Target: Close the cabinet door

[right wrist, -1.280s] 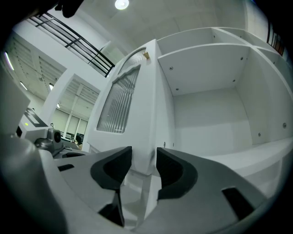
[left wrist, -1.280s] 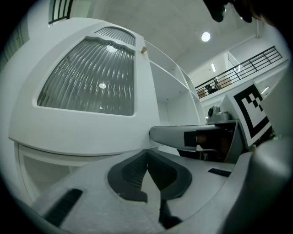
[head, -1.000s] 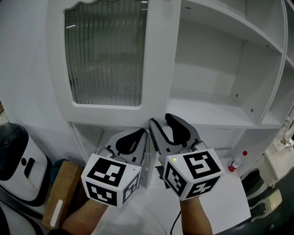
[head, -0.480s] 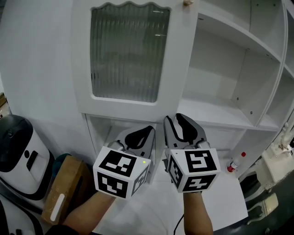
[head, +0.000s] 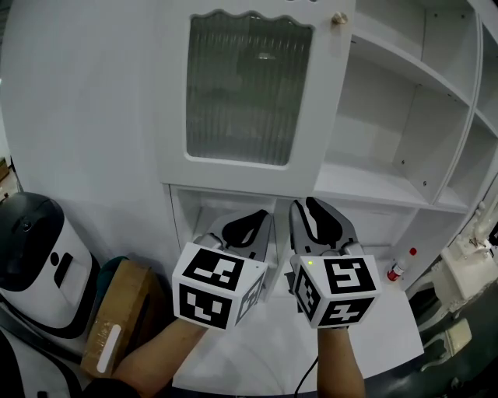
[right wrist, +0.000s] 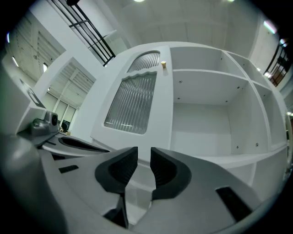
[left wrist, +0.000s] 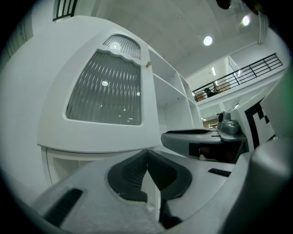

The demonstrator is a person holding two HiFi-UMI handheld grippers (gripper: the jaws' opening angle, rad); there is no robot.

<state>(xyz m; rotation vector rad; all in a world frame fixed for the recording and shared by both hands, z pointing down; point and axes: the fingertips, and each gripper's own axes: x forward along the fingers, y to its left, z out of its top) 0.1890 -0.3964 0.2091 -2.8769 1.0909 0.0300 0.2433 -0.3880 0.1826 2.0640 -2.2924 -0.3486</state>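
Observation:
The white cabinet door (head: 249, 93) with a ribbed glass pane stands open in front of the shelves, a small knob (head: 339, 18) at its top right corner. It also shows in the left gripper view as door (left wrist: 103, 91) and in the right gripper view as door (right wrist: 132, 103). Both grippers are below the door and apart from it. My left gripper (head: 261, 221) has its jaws shut with nothing in them. The jaws of my right gripper (head: 311, 208) have just been closing; a narrow gap remains and nothing is between them.
Open white shelf compartments (head: 389, 116) lie right of the door. A white appliance with a black top (head: 31, 256) and a cardboard box (head: 117, 319) stand at the lower left. A small red-capped bottle (head: 401, 266) sits at the right on the white surface (head: 272, 350).
The door now lies further right in the head view and covers more of the shelves. Both grippers have shifted right. The right jaws have narrowed from wide open to a slim gap.

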